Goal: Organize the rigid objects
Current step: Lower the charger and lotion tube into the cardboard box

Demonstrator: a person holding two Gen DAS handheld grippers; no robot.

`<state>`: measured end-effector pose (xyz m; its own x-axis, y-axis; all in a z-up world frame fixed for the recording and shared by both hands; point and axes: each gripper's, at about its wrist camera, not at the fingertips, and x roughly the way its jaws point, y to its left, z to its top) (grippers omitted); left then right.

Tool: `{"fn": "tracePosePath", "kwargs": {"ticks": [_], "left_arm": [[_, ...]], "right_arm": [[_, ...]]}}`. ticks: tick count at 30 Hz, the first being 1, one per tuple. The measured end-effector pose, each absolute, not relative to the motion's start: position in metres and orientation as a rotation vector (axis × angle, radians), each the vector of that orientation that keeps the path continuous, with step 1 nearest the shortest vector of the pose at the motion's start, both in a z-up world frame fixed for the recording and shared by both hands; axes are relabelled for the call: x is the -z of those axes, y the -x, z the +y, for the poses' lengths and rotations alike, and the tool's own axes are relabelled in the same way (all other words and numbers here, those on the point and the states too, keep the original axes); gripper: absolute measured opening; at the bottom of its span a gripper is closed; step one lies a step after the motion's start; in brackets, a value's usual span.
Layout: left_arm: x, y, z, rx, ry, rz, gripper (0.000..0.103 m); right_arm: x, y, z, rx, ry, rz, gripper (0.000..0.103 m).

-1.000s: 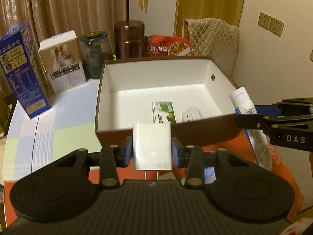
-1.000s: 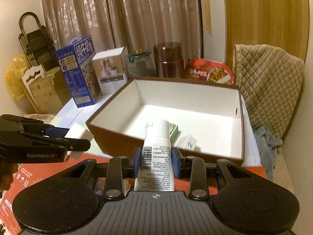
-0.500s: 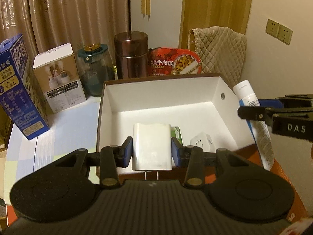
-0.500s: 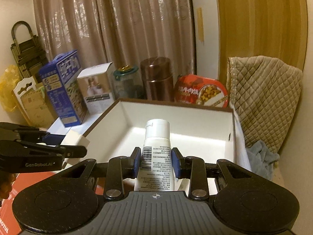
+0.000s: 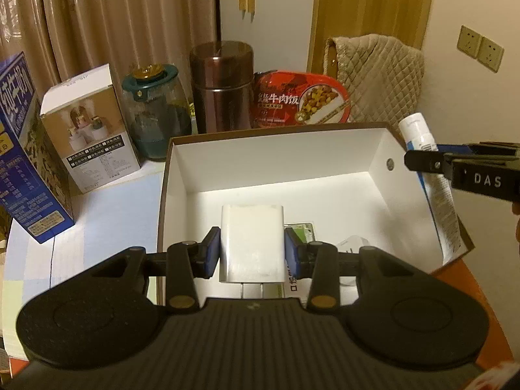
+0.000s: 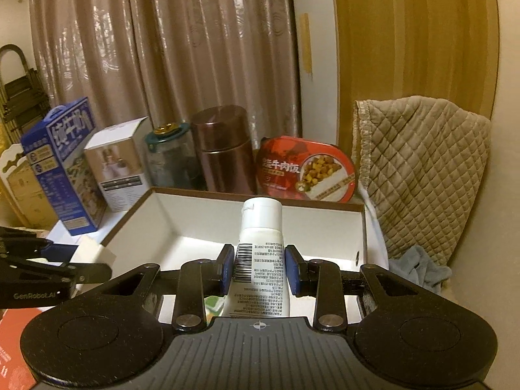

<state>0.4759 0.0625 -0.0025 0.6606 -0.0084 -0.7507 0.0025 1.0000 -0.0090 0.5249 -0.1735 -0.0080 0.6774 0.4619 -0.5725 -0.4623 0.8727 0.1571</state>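
Checked pale tablecloth (image 5: 107, 214) before beige curtains (image 5: 130, 16) bears the box (image 5: 373, 149).

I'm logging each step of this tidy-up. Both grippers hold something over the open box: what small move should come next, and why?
Probably lower the left gripper a little and release. It is shut on the white charger, which hangs above the box floor beside the green packet. The right gripper, clamped on the white tube, can follow.

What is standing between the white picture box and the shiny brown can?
A glass jar with a dark green lid stands between the white picture box and the brown can. Both wrist views show it.
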Motion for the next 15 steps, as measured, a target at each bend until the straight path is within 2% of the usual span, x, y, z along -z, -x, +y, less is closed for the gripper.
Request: {"fn": "tracePosePath", "kwargs": {"ticks": [15], "left_arm": [[0.043, -0.512, 0.072, -0.002, 0.007, 0.950, 0.036]], "right_arm": [[0.066, -0.564, -0.174, -0.447, 0.021, 0.741, 0.030]]}}
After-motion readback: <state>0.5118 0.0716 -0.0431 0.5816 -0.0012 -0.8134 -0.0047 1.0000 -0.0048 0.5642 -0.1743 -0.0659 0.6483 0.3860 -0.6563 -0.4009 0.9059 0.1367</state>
